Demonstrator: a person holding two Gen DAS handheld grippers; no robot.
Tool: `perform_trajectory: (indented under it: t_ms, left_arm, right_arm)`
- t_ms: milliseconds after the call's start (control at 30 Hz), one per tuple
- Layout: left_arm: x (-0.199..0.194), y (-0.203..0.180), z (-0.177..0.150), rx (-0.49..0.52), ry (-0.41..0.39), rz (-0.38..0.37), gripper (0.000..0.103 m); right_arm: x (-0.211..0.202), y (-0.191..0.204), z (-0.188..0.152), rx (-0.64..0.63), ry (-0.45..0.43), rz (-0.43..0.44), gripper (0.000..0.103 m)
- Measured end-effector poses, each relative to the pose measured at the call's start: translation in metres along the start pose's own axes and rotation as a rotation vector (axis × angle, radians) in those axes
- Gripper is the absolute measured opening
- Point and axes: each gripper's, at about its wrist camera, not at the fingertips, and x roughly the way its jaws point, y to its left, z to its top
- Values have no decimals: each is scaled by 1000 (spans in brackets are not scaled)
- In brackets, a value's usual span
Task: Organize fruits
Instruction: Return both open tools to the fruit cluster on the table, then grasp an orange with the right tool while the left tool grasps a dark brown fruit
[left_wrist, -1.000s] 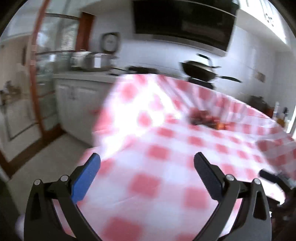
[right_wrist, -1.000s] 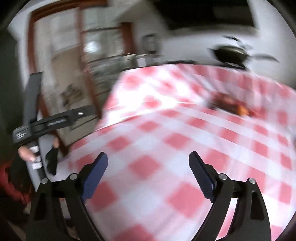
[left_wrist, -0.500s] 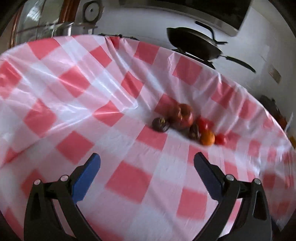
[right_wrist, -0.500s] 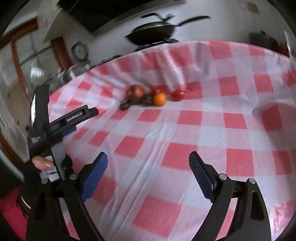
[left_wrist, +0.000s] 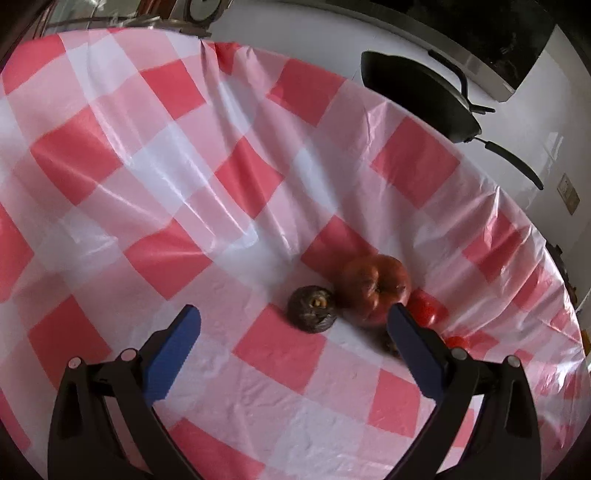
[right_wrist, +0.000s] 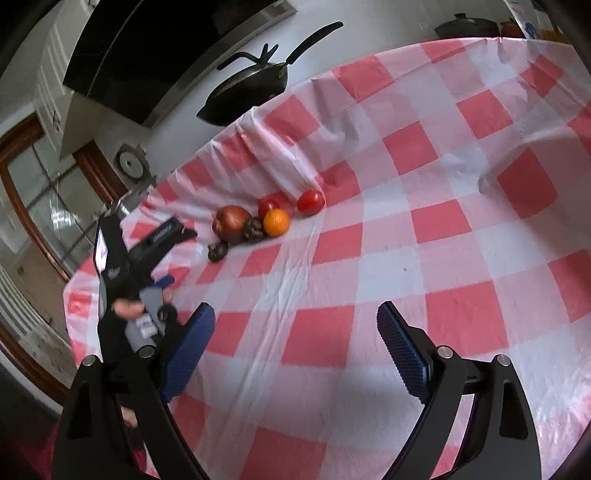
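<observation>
Left gripper (left_wrist: 293, 315) moved nearer dark fruit (left_wrist: 312, 308); pomegranate (left_wrist: 375, 290) touching beside.

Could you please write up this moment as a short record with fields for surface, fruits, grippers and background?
surface: red-and-white checked tablecloth
fruits: clustered together; large red fruit, orange, two small red fruits, two dark wrinkled fruits
left gripper: open, empty, nearest a dark wrinkled fruit
right gripper: open, empty, farther back
background: black wok
</observation>
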Motion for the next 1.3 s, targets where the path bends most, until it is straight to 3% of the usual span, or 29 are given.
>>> perform_trajectory:
  t_ms: [67, 167, 333, 567, 733, 933, 1100, 1300]
  left_arm:
    - [-2, 2, 3, 5, -16, 12, 101]
    - [3, -1, 5, 52, 0, 50, 101]
    - [3, -3, 8, 111, -5, 103, 101]
    - [9, 6, 9, 75, 27, 100, 101]
    - [10, 7, 8, 76, 26, 99, 101]
    - [12, 6, 6, 90, 37, 92, 101]
    - [16, -2, 4, 137, 57, 71, 101]
    - [26, -6, 4, 169, 121, 27, 101]
  right_arm:
    - [21, 11, 13, -51, -4, -45, 87]
    - [57, 25, 31, -101, -4, -82, 78]
    - [132, 41, 56, -155, 101, -159, 51]
    - [179, 52, 77, -133, 127, -151, 49]
    - [207, 55, 85, -111, 160, -205, 41]
    - [226, 61, 85, -123, 212, -265, 41]
    - [216, 54, 82, -82, 207, -249, 37]
    - [163, 21, 57, 107, 120, -123, 37]
